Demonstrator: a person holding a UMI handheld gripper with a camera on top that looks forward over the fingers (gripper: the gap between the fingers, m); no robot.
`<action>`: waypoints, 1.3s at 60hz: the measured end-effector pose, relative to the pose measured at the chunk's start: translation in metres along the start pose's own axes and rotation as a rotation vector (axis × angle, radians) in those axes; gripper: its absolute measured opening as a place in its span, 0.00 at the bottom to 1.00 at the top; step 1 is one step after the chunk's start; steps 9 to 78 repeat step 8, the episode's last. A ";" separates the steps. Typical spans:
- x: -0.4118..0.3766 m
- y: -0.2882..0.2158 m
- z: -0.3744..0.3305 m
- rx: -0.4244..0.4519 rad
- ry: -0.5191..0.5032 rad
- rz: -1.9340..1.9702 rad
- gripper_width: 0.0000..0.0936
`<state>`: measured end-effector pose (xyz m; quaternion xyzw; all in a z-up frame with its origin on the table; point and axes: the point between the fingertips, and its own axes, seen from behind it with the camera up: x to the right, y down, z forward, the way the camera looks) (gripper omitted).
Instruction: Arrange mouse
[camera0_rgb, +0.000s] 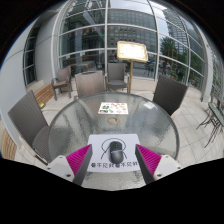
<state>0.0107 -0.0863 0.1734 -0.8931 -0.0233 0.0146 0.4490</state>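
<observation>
A black computer mouse (116, 154) lies on a white printed sheet (113, 146) on the near part of a round glass table (75, 120). The sheet bears a drawn outline around the mouse and a row of dark characters below it. My gripper (112, 165) hovers over the near end of the sheet. Its two pink-padded fingers (77, 160) stand wide apart, one at each side of the sheet. The mouse lies between them, resting on the sheet, with a clear gap at either side.
A small green and white card (112, 108) lies further along the table. Several grey chairs (92, 83) ring the table. A sign stand (130, 52) is beyond it, before a glass building front.
</observation>
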 end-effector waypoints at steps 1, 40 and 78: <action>0.001 -0.001 -0.001 0.000 0.002 0.003 0.93; 0.002 -0.005 -0.004 0.004 0.003 0.016 0.93; 0.002 -0.005 -0.004 0.004 0.003 0.016 0.93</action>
